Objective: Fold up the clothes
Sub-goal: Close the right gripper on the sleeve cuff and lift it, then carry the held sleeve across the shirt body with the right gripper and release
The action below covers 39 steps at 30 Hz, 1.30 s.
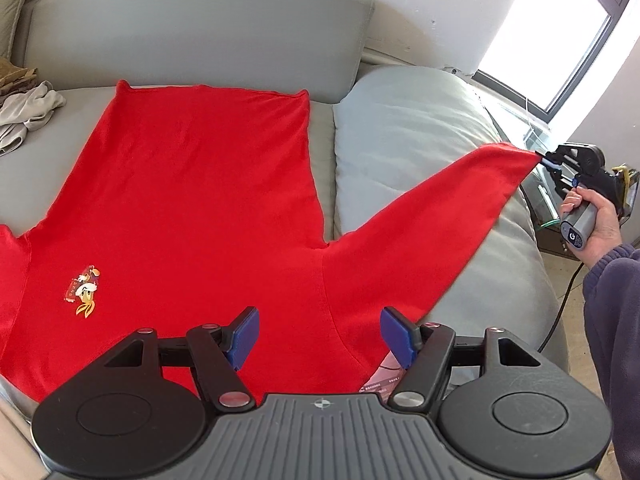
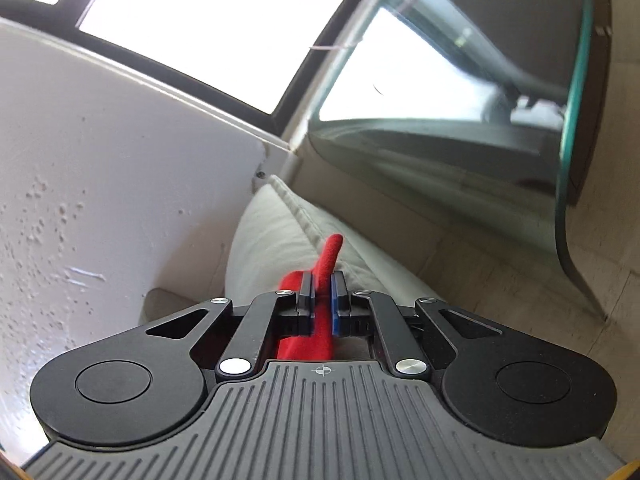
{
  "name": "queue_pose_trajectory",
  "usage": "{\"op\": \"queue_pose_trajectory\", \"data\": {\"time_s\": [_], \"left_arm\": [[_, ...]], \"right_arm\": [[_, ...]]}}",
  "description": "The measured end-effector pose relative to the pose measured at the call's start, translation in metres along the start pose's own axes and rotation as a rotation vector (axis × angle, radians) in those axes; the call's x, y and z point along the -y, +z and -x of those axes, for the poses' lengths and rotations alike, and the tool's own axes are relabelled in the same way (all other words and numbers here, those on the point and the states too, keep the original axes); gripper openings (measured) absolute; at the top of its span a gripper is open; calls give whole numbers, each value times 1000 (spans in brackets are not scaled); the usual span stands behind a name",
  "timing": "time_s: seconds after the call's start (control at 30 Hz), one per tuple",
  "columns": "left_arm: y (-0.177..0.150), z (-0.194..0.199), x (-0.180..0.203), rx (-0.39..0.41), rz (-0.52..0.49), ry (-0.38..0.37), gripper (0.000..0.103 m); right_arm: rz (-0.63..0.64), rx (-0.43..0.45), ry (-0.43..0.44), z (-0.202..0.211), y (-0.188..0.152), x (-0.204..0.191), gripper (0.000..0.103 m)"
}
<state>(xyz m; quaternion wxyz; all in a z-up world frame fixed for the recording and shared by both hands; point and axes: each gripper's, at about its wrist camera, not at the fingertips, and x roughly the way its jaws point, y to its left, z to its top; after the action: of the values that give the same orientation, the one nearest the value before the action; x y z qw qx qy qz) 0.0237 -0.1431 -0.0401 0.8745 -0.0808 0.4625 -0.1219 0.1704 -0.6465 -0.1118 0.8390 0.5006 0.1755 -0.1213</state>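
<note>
A red long-sleeved shirt [image 1: 192,184] with a small cartoon badge [image 1: 84,290] lies spread on a grey sofa seat [image 1: 32,160]. My left gripper [image 1: 320,334] hovers open just above the shirt's near edge, with red cloth showing between its blue pads [image 1: 244,336]. One sleeve [image 1: 432,224] stretches out to the right over a cushion. My right gripper [image 1: 542,157] is shut on the cuff of that sleeve and pulls it taut. In the right wrist view the red cuff [image 2: 326,264] sticks out between the right gripper [image 2: 322,284] fingers.
A pale grey cushion [image 1: 408,136] lies at the sofa's right end. Crumpled light clothes [image 1: 28,114] sit at the far left. A glass side table [image 2: 460,140] stands beyond the sofa arm, under a bright window [image 2: 208,20]. A hand [image 1: 596,216] in a dark sleeve holds the right gripper.
</note>
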Motion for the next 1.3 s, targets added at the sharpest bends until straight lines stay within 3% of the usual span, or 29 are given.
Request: {"op": "queue_pose_trajectory", "data": {"time_s": [0.07, 0.3, 0.5, 0.73, 0.87, 0.9, 1.03, 1.1, 1.17, 1.3], "left_arm": [[-2, 9, -5, 17, 3, -13, 65], [-9, 51, -42, 105, 48, -32, 66], [-20, 81, -118, 173, 189, 61, 66], [-45, 108, -223, 236, 426, 223, 64], [-60, 113, -269, 228, 547, 268, 64], [-64, 113, -276, 219, 564, 270, 64], [-76, 108, -298, 187, 610, 260, 63], [-80, 102, -303, 177, 619, 246, 62], [-79, 94, -302, 168, 609, 217, 60], [-67, 72, -292, 168, 525, 160, 50]], "right_arm": [[98, 15, 11, 22, -6, -30, 7], [476, 9, 73, 87, -86, -145, 7], [800, 3, 127, 143, -154, -242, 7], [988, -213, 241, 168, -344, -305, 7], [1035, -358, 253, 159, -460, -311, 7], [1034, -406, 246, 156, -475, -307, 7], [989, -618, 209, 144, -504, -283, 15], [963, -724, 189, 138, -518, -271, 27], [936, -828, 169, 132, -532, -259, 50], [869, -805, 118, 142, -478, -251, 56]]}}
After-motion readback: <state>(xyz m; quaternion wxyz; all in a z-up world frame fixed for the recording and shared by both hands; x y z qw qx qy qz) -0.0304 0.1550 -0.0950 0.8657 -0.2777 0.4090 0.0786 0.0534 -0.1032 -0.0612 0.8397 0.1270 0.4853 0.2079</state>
